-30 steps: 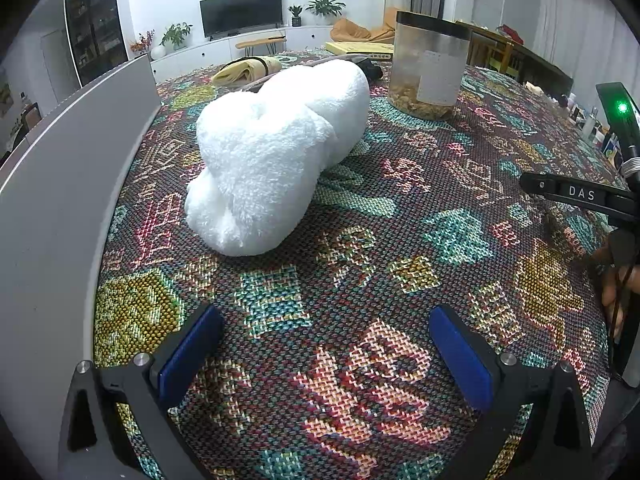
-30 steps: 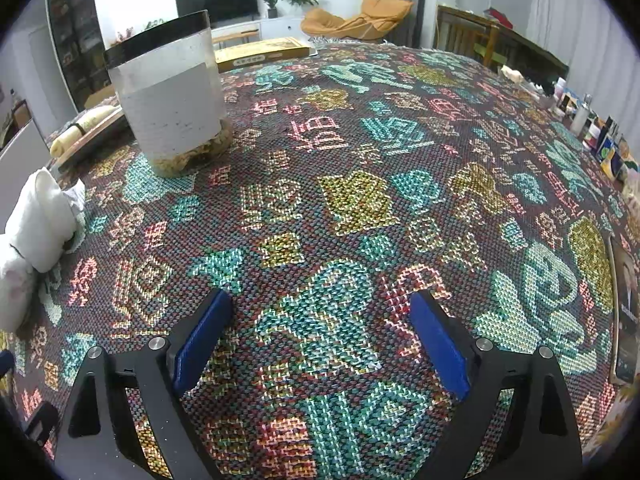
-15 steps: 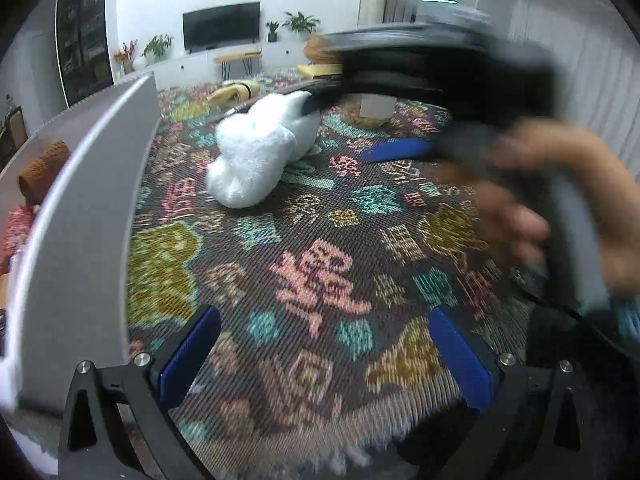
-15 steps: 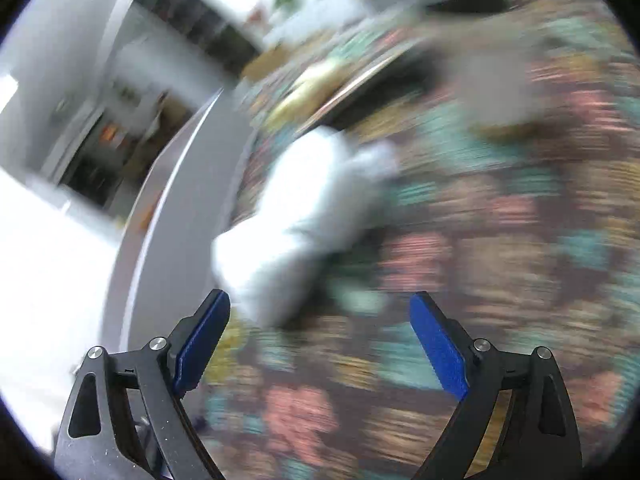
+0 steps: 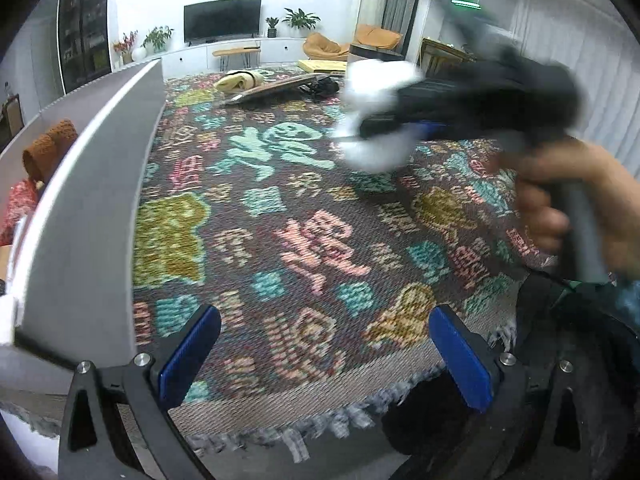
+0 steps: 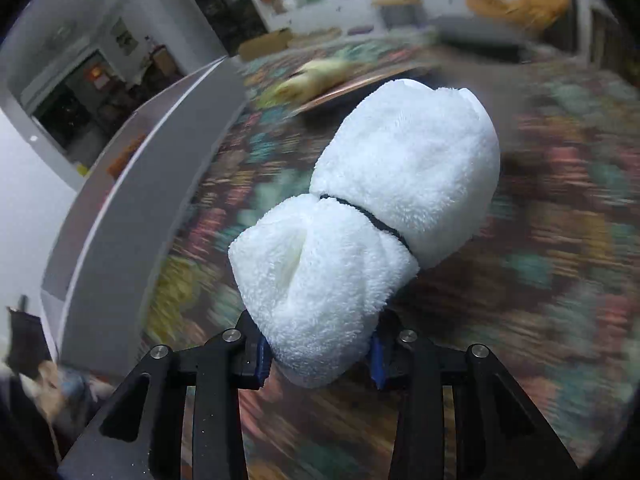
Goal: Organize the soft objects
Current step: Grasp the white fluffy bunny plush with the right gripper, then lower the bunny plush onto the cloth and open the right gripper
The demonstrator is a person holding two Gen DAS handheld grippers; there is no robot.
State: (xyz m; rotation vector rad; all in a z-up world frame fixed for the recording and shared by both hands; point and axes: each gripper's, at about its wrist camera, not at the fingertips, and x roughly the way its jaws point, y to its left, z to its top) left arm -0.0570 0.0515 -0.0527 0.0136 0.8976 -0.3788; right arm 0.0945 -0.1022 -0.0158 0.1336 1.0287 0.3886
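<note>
A white fluffy rolled towel (image 6: 384, 208), tied round its middle with a black band, sticks out forward from my right gripper (image 6: 320, 354). The jaws are closing, and the blue pads (image 6: 262, 356) press on the towel's near end. In the left wrist view the same towel (image 5: 372, 120) appears blurred above the patterned tablecloth (image 5: 304, 240), in the right gripper (image 5: 404, 128) held by a hand (image 5: 560, 200). My left gripper (image 5: 320, 344) is open and has nothing in it, over the table's fringed front edge.
A grey bin wall (image 5: 92, 208) runs along the left, with a brown rolled towel (image 5: 48, 152) and a red cloth (image 5: 18, 208) behind it. At the back lie a yellow roll (image 5: 240, 80) and a wooden board (image 5: 276, 88).
My right gripper swung left to the white towel, closed on its end and lifted it off the cloth. The left gripper drew back to the table's front edge, then stayed.
</note>
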